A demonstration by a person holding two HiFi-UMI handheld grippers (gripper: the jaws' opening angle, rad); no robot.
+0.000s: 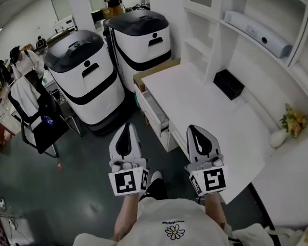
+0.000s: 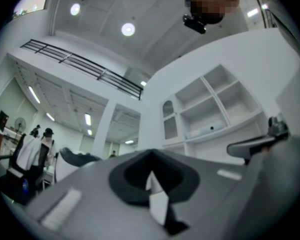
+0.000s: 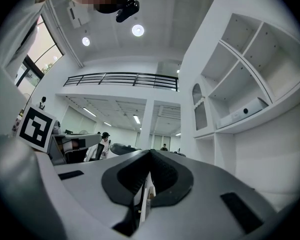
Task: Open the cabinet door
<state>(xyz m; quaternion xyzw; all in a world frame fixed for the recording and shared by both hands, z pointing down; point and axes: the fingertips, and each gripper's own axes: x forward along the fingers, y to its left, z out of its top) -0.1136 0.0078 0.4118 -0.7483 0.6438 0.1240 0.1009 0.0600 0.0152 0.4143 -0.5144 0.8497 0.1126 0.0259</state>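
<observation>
Since the two white-and-black machines [image 1: 84, 78] at the far left stand on the floor, well apart from the desk [image 1: 195, 99], we judge that they play no part here. Our left gripper [image 1: 128, 127] hangs near our body with its jaws together on nothing; it seems a spare hand, carried beside the other. Between the two, a desk drawer [image 1: 155, 110] stands partly pulled out. Our right gripper [image 1: 192, 129] sits over the desk's near edge, jaws likewise pressed together and empty, aimed toward the shelf unit [image 1: 246, 14], probably because that side is closer to the work. The cabinet door [image 3: 200, 111], arched and glazed, looks shut, high in that unit beyond the desk, so we must reach across. Farther right, a black box [image 1: 229, 84] and a vase of flowers [image 1: 287, 129] sit off that path.
</observation>
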